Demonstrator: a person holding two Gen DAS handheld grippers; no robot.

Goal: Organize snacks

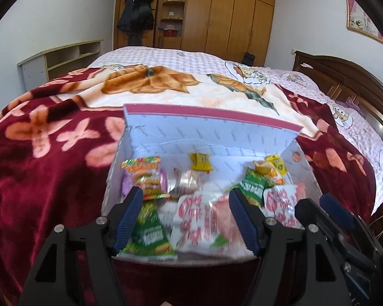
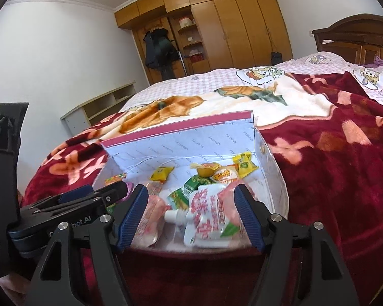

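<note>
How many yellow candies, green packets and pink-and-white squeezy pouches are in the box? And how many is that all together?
Yellow candies: 2
Green packets: 2
Pink-and-white pouches: 2
Total: 6

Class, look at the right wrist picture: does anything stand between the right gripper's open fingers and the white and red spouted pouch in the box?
Nothing visible does. The right gripper is open, with the spouted pouch lying directly ahead between its fingers in the box. The green packet lies behind the pouch, and the left gripper is off to the side.
</note>
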